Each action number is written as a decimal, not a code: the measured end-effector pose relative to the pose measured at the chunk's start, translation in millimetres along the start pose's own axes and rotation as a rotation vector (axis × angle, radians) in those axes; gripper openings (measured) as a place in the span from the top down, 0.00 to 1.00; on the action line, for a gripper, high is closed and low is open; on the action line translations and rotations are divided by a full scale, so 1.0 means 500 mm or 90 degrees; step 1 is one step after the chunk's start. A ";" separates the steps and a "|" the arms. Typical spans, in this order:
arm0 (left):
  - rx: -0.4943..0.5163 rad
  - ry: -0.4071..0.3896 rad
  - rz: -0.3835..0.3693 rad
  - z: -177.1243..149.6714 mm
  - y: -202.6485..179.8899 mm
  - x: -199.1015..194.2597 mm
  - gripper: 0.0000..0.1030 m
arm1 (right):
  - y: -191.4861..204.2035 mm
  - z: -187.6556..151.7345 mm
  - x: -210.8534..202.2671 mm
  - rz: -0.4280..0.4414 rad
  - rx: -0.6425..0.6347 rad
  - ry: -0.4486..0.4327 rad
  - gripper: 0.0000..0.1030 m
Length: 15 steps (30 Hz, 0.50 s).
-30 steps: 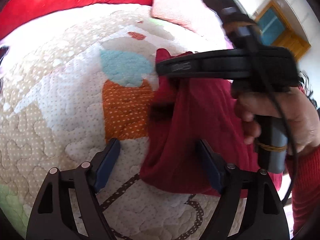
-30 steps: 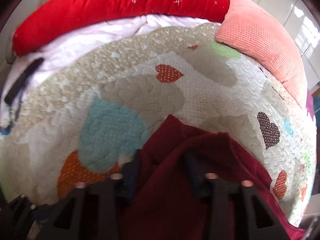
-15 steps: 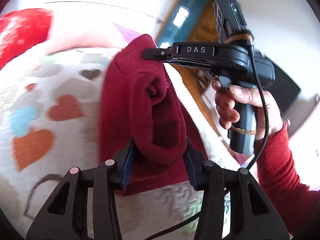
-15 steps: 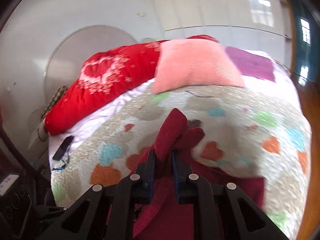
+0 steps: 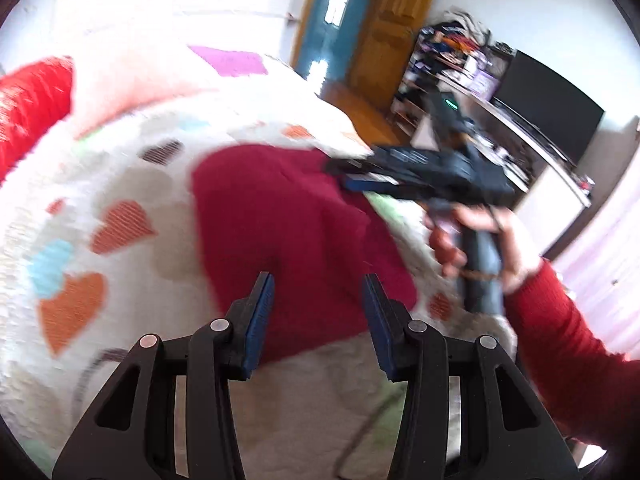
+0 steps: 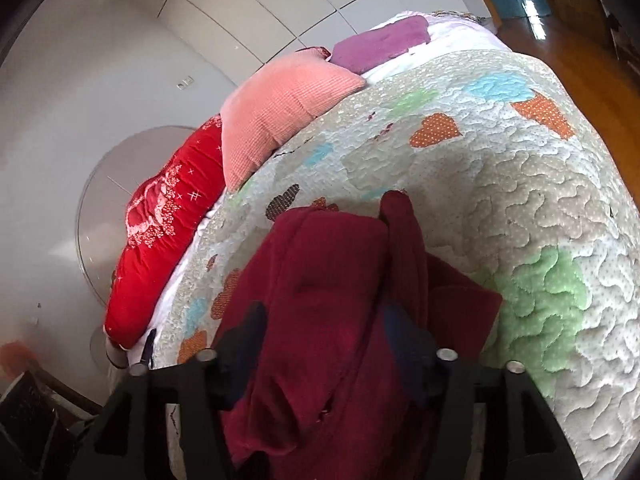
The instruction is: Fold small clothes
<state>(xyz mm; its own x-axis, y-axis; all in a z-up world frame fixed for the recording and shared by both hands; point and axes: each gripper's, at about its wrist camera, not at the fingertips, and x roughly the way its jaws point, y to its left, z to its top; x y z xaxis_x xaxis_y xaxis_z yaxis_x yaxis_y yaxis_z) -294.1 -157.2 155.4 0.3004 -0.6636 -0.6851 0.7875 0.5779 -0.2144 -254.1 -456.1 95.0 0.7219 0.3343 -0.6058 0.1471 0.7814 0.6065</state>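
A dark red small garment [image 5: 296,224] lies on the heart-patterned quilt [image 5: 120,184]. My left gripper [image 5: 318,300] is open and empty, hovering just above the garment's near edge. My right gripper [image 5: 360,178] shows in the left wrist view at the garment's far right corner, blurred by motion. In the right wrist view the garment [image 6: 332,280] is bunched between and over the right gripper [image 6: 320,332], whose jaws stand apart with cloth draped across them. Whether it grips the cloth is unclear.
A red pillow [image 6: 160,248], a pink pillow [image 6: 280,112] and a purple cushion [image 6: 380,42] lie at the head of the bed. The bed edge drops to a wooden floor [image 6: 580,52]. A dark TV and cluttered shelves [image 5: 540,120] stand beyond the bed.
My left gripper has opened and let go of the garment, which now lies spread on the quilt. My right gripper has swung down to the right, and its jaws have parted.
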 end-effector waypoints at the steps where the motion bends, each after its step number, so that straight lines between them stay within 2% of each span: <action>1: 0.003 -0.003 0.013 0.001 0.013 0.007 0.57 | 0.012 -0.005 0.001 0.002 -0.006 0.006 0.38; 3: -0.006 0.015 0.050 0.001 0.043 0.044 0.57 | 0.026 -0.018 0.003 -0.004 -0.017 0.020 0.38; 4: -0.014 0.022 0.054 0.006 0.061 0.068 0.57 | 0.032 -0.024 0.011 -0.011 -0.018 0.029 0.38; 7: -0.047 0.055 0.050 -0.020 0.111 0.117 0.57 | 0.026 -0.032 0.045 -0.059 -0.008 0.060 0.38; 9: -0.065 0.077 0.040 -0.047 0.112 0.141 0.57 | 0.021 -0.034 0.064 -0.048 -0.007 0.062 0.39; 10: -0.070 0.083 0.045 -0.056 0.111 0.142 0.57 | 0.027 -0.035 0.073 -0.043 -0.019 0.062 0.44; 11: -0.074 0.088 0.051 -0.063 0.109 0.151 0.57 | 0.033 -0.036 0.078 -0.039 -0.031 0.060 0.65; 12: -0.076 0.089 0.053 -0.064 0.104 0.147 0.57 | 0.040 -0.037 0.083 -0.039 -0.038 0.058 0.81; 15: -0.072 0.072 0.054 -0.049 0.094 0.126 0.57 | 0.074 -0.038 0.054 -0.057 -0.085 0.026 0.83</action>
<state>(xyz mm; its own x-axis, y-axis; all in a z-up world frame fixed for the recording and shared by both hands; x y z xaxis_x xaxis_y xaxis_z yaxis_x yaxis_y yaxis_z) -251.5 -160.4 84.8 0.2956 -0.5562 -0.7767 0.6941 0.6837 -0.2254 -242.2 -408.2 91.5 0.6815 0.2788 -0.6767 0.1166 0.8714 0.4765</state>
